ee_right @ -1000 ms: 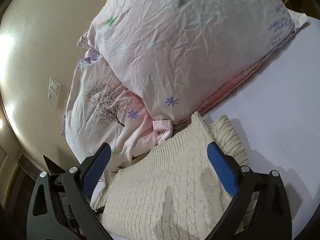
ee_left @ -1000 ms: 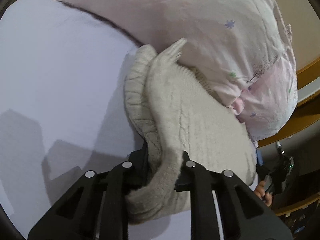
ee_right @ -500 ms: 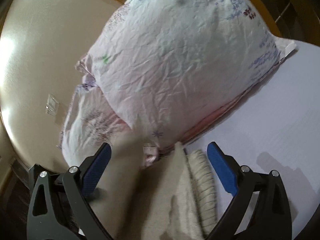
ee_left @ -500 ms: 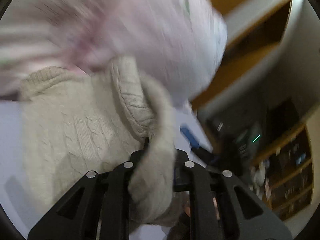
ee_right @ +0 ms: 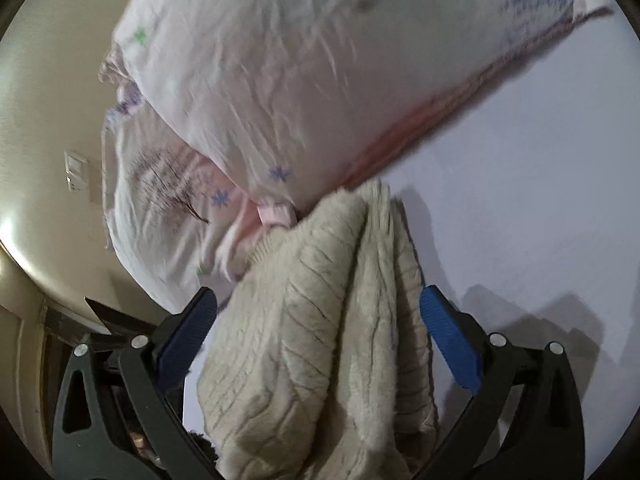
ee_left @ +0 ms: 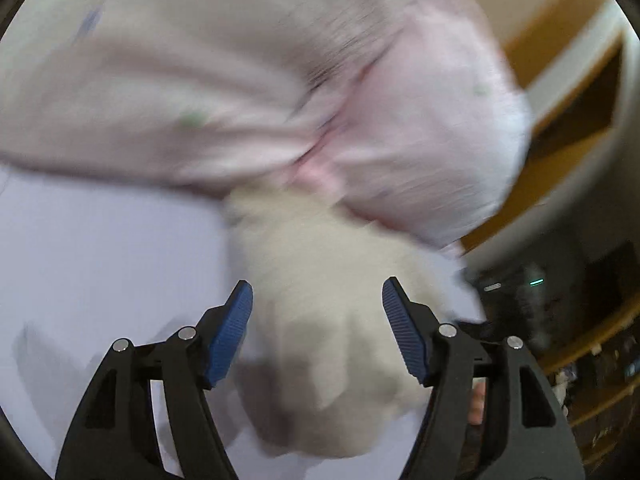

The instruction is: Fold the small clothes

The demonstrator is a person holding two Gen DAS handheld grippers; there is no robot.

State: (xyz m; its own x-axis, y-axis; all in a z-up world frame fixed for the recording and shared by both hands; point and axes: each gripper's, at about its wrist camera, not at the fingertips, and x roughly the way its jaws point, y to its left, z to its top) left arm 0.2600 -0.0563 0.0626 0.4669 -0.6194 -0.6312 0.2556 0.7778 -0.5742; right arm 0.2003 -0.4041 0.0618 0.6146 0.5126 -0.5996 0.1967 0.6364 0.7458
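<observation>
A cream cable-knit sweater lies folded in a narrow stack on the pale lilac sheet, its far end against the pink pillows. In the blurred left wrist view the sweater sits between and beyond my fingers. My left gripper is open, its blue pads apart on either side of the knit. My right gripper is open too, its jaws wide on both sides of the sweater, not closed on it.
Two pink floral pillows are stacked at the head of the bed, right behind the sweater; they also show in the left wrist view. A beige wall with a light switch is at the left. Wooden shelving stands at the right.
My left gripper was shut on a sweater edge, carried it over the stack, and has now opened and let it go. The sweater is now folded narrower. The right gripper stayed open.
</observation>
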